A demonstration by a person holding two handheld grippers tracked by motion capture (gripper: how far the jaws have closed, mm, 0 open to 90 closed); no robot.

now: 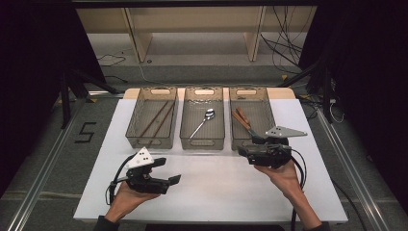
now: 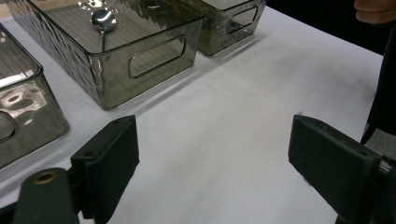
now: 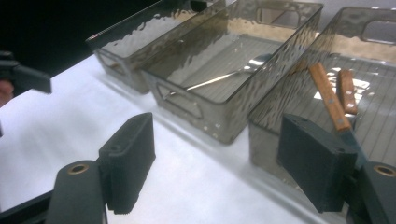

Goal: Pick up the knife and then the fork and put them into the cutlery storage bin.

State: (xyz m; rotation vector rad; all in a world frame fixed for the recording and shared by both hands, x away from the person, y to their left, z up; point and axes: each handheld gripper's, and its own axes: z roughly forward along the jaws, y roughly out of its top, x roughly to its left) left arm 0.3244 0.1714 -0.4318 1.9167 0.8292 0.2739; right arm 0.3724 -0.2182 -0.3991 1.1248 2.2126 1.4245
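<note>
High view: three bins stand in a row; the right claw, released and empty, hovers at the near wall of the right bin. The knives lie at its 12 o'clock, long axis 11-to-5. The left claw, also released, is farther off. Right gripper view adds two wooden handles beyond the wall.
</note>
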